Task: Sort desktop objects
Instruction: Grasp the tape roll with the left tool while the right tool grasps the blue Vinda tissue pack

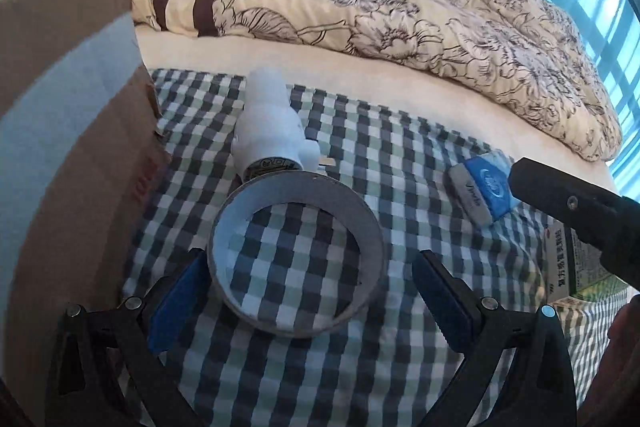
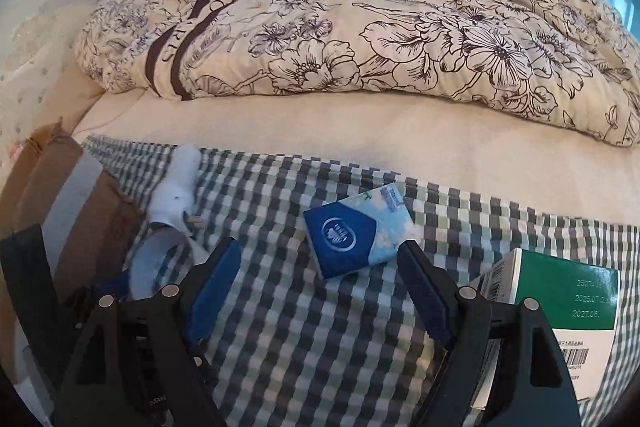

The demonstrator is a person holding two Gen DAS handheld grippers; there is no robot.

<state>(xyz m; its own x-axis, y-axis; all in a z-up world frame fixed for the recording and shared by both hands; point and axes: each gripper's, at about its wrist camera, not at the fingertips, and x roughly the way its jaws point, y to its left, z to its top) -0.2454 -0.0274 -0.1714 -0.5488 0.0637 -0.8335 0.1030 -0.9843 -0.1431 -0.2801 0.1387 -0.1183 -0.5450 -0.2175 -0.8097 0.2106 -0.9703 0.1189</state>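
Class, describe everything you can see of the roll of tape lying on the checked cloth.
The roll of tape is a wide grey ring with a pale inner core, apparently cardboard. It lies flat on the checked cloth, whose squares show through its open middle. It sits between the fingers of the open left gripper; whether the left pad touches its rim cannot be told. Its far edge meets the base of a white bear-shaped figure lying on its side. In the right wrist view only part of it shows.
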